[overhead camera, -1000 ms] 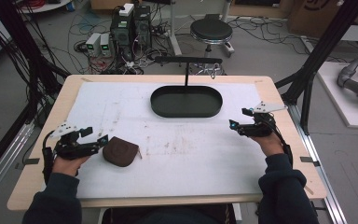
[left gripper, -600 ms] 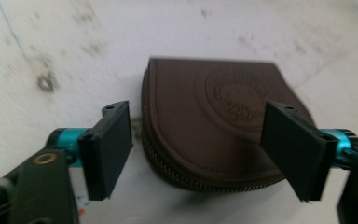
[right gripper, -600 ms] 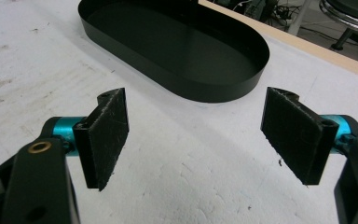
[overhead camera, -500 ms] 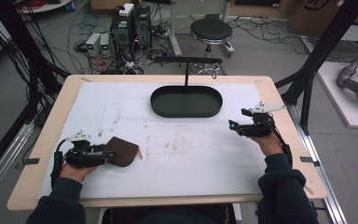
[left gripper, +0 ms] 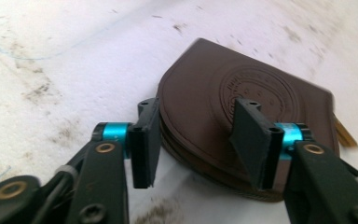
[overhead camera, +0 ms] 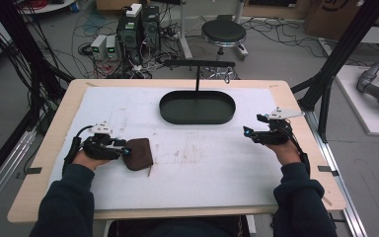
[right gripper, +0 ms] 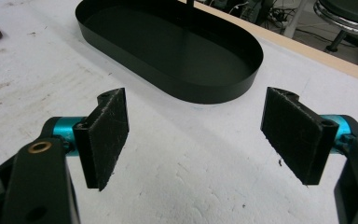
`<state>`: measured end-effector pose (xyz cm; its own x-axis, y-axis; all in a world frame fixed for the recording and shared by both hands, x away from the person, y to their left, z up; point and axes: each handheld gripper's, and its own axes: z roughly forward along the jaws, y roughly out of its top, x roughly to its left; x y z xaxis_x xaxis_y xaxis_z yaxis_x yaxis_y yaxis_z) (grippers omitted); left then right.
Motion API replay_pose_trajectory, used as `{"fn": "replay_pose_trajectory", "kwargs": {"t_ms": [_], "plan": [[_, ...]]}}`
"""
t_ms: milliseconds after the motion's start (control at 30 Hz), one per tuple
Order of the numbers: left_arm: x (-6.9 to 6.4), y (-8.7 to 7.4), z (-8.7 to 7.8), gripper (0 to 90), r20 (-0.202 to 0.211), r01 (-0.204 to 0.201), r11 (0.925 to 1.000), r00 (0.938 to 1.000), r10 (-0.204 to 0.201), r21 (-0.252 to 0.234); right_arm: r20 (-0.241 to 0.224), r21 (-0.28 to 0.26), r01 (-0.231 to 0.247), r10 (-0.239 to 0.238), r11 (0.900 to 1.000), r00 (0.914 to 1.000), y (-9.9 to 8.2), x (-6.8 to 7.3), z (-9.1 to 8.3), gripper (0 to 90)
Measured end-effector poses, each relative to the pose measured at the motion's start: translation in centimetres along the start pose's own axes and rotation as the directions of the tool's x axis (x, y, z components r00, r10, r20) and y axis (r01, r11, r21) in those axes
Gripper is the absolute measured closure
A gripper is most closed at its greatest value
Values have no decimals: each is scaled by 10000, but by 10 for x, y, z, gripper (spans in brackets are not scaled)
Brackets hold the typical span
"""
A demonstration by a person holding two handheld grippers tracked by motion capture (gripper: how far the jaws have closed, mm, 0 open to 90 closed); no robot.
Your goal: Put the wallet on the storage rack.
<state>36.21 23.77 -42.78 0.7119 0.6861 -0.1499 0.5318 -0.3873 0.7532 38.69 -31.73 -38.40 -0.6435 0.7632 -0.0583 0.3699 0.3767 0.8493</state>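
Left gripper view, brown leather pouch (left gripper: 242,107), round embossed seal, lettering unreadable

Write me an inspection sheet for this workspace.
Surface: white mat, smudged, on a wooden table.
Job's things: brown pouch, flat on the mat; black oval tray, nothing inside.
Clutter: nothing seen.
Grippers: left claw has just been closing, jaws either side of the pouch's edge, a gap at one pad; right claw open above bare mat.
Cables: one trails from the left claw; tangles on the floor.
Surroundings: stool, computer boxes, black frame posts.
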Motion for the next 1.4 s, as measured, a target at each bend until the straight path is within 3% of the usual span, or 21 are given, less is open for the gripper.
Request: {"fn": "replay_pose_trajectory", "kwargs": {"t_ms": [33, 67, 100, 167, 233, 367, 467, 533, 633, 700, 733, 767, 800, 900, 967, 1000, 1100, 1233, 1400], "plan": [[-1, 1, 1, 508, -260, 291, 9996, 9992, -290, 36, -23, 10, -24, 24, 10000, 10000, 0, 0, 0, 237], [-4, 1, 1, 440, -673, 974, 9952, 9930, -975, -47, -25, 22, -53, 53, 10000, 10000, 0, -1, 0, 236], [-5, 0, -1, 389, -807, 1330, 9910, 9877, -1338, -163, -21, 6, -40, 40, 10000, 10000, -1, -1, 0, 236], [-9, -7, -6, 370, -871, 2206, 9711, 9697, -2284, -907, -17, -11, -71, 71, 10000, 10000, -1, -2, -1, 237], [-13, -16, -9, 339, -722, 2996, 9439, 9476, -3113, -1390, -9, 0, -97, 97, 10000, 10000, -1, -2, -1, 237], [-16, -22, -8, 293, -641, 3298, 9317, 9374, -3423, -1522, -15, 9, -35, 35, 10000, 10000, -1, -1, 0, 241], [-17, -24, 1, 249, -922, 3585, 9243, 9239, -3714, -1309, -8, 8, 40, -40, 10000, 10000, 0, 1, 0, 243], [-17, -26, 5, 237, -882, 3777, 9168, 9166, -3901, -1296, -4, 28, 39, -39, 10000, 10000, 0, 1, 0, 244], [-22, -26, 8, 175, -1030, 3345, 9337, 9318, -3479, -1279, -24, 38, 20, -20, 10000, 10000, 0, 0, 0, 247], [-22, -27, 8, 190, -932, 3302, 9351, 9347, -3430, -1289, -32, 51, 6, -6, 10000, 10000, 0, 0, 1, 247], [-20, -28, 6, 294, 235, 3508, 9276, 9362, -3508, -1285, -48, 44, 24, -24, 10000, 10000, 0, 1, 1, 247], [-21, -27, 7, 545, 296, 3436, 9293, 9389, -3428, -1358, -77, 84, 35, -35, 10000, 10000, 0, 1, 1, 248], [-23, -27, 8, 543, 262, 3345, 9320, 9421, -3343, -1396, -72, 77, 62, -61, 10000, 10000, 0, 1, 2, 248], [-20, -28, 7, 583, 529, 3681, 9198, 9298, -3643, -1359, -51, 52, 42, -42, 10000, 10000, 0, 1, 1, 249], [-19, -28, 7, 626, 634, 3777, 9145, 9259, -3724, -1446, -44, 46, 6, -5, 10000, 10000, 0, 0, 1, 249], [-18, -28, 6, 661, 765, 3881, 9083, 9216, -3807, -1559, -52, 34, -26, 27, 10000, 10000, 0, 0, 1, 249], [-18, -27, 3, 775, 1213, 3971, 8973, 9171, -3798, -1929, -39, 37, 0, 0, 10000, 10000, -1, -1, 0, 249], [-21, -25, 0, 823, 1314, 3627, 9039, 9310, -3406, -2267, -58, 73, -68, 68, 10000, 10000, -1, -1, 1, 249], [-31, -16, -2, 838, 1169, 2404, 9295, 9695, -2155, -2796, -180, 87, 55, -54, 9999, 9998, 0, 3, 4, 249]]}}
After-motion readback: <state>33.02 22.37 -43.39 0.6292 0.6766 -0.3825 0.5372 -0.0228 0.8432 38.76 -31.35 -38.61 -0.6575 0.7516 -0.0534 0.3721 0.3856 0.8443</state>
